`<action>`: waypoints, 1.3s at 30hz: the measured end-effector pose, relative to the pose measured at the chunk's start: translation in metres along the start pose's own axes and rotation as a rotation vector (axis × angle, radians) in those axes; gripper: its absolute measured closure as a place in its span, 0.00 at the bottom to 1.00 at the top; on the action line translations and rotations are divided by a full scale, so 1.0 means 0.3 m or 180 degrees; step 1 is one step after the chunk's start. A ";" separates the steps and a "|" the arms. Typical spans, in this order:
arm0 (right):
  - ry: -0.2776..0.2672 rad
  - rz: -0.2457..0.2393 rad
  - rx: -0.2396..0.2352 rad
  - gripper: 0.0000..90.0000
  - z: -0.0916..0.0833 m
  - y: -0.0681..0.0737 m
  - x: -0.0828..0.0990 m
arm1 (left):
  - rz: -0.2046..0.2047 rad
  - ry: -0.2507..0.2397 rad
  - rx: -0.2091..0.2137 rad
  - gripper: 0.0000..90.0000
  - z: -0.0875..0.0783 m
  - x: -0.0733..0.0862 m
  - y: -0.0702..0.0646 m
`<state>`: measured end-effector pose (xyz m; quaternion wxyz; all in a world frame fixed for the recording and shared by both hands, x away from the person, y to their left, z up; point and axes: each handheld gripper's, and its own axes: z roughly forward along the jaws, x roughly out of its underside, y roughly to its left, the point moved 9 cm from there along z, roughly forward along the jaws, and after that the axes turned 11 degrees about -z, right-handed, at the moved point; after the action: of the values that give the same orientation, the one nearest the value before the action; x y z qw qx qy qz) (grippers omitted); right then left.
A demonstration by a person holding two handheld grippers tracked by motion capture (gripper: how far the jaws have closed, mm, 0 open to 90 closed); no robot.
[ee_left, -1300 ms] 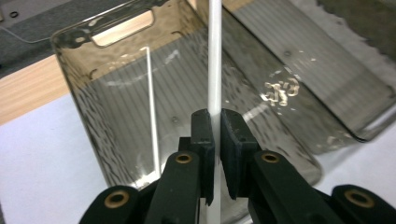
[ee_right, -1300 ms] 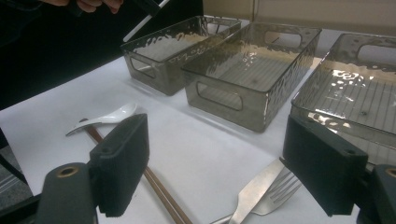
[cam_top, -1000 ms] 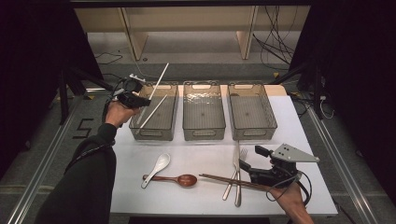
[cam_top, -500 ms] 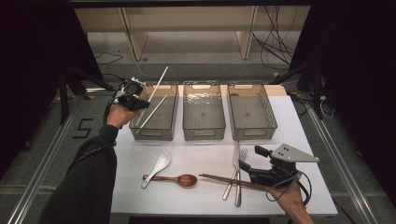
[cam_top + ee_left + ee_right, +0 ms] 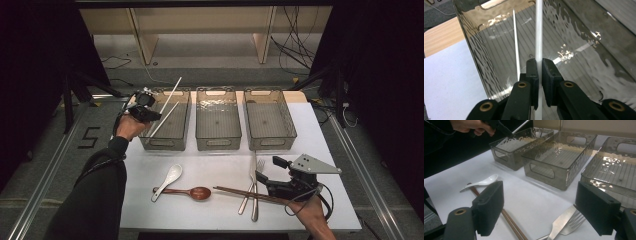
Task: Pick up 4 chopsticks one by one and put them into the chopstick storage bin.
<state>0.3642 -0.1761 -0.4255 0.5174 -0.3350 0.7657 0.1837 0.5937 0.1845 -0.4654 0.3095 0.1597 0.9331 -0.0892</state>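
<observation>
My left gripper point(image 5: 154, 115) hangs over the left clear bin point(image 5: 162, 144), shut on a white chopstick point(image 5: 171, 90) that slants up and away. In the left gripper view its pads point(image 5: 533, 68) pinch that chopstick point(image 5: 538, 30) above the bin's ribbed floor point(image 5: 564, 40). A second white chopstick point(image 5: 163, 120) leans inside the bin point(image 5: 516, 42). My right gripper point(image 5: 267, 169) rests low at the front right, open, over two forks point(image 5: 252, 187) and a pair of brown chopsticks point(image 5: 240, 192). In the right gripper view its jaws stand wide point(image 5: 541, 207) with nothing between the pads.
A middle bin point(image 5: 218, 145) and a right bin point(image 5: 270, 145) stand beside the left one on the white table point(image 5: 210, 162). A white spoon point(image 5: 169, 179) and a wooden spoon point(image 5: 187, 192) lie front left. The table edge runs close behind the bins.
The left gripper and its chopstick have shifted only slightly over the left bin. The right gripper has not moved.
</observation>
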 end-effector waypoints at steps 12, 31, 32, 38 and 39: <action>-0.0003 -0.0002 -0.0001 0.27 0.000 0.000 0.000 | -0.0080 0.0131 -0.0022 0.92 0.048 0.055 0.021; 0.0009 -0.0006 -0.0008 0.27 0.000 0.003 0.000 | -0.0426 -0.0107 0.0365 0.59 -0.053 0.053 -0.034; 0.0014 -0.0009 -0.0009 0.26 0.001 0.003 0.001 | -0.0451 -0.0132 0.0420 0.55 -0.069 0.054 -0.046; 0.0025 -0.0012 0.0005 0.26 -0.002 -0.005 0.001 | -0.0404 -0.0263 0.0672 0.42 -0.152 0.096 -0.109; 0.0027 -0.0002 0.0008 0.26 -0.003 -0.008 0.002 | -0.0385 -0.0288 0.0672 0.40 -0.157 0.106 -0.114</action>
<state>0.3651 -0.1785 -0.4255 0.5146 -0.3355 0.7680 0.1812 0.5317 0.1729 -0.4450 0.3268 0.1306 0.9116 -0.2126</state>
